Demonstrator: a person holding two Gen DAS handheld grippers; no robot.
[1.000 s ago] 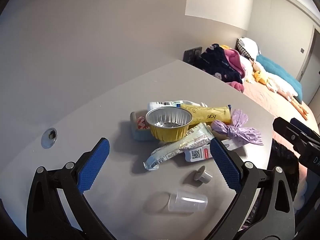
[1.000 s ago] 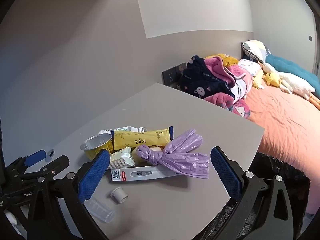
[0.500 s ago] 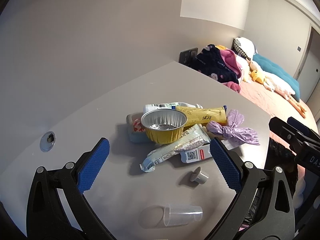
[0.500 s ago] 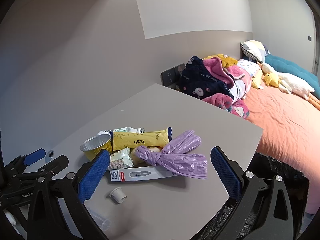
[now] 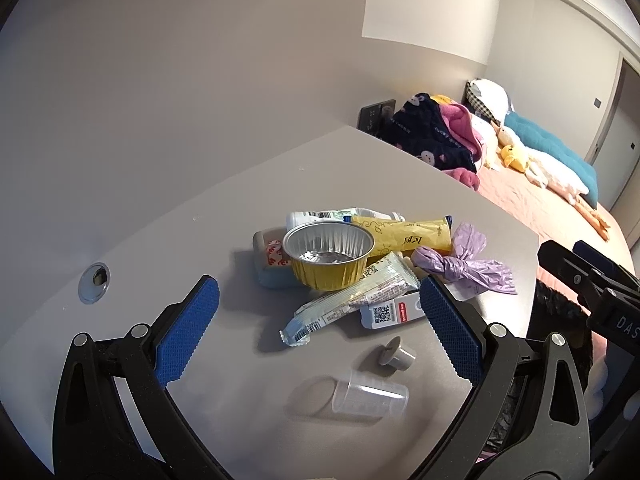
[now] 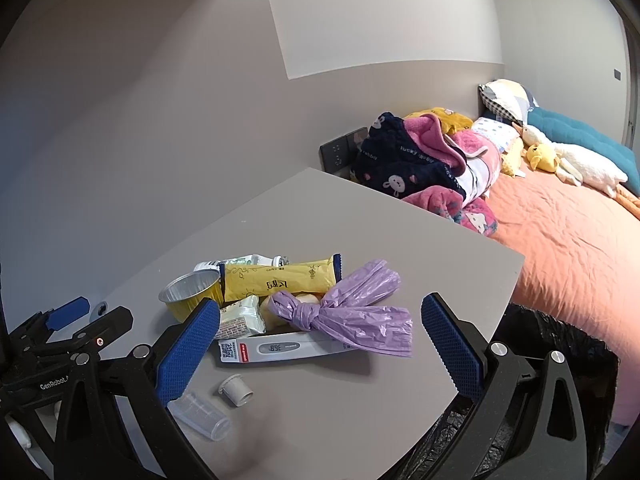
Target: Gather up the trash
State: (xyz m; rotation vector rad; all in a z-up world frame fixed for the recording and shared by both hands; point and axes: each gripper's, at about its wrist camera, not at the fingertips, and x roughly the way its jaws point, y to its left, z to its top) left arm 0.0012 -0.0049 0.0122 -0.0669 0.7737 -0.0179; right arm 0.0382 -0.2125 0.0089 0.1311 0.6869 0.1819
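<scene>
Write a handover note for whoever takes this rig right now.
Left gripper: open, empty, above the table.
Right gripper: open, empty.
Trash all on the table: foil cup, yellow packet, knotted purple bag, thermometer box, clear cup, grey cap.
Black-lined bin sits past the table edge.
Done: nothing picked up. Left: everything.

Black hand-held gripper (image 5: 316, 330) frames, blue textured pads (image 5: 187, 332), silver screws
</scene>
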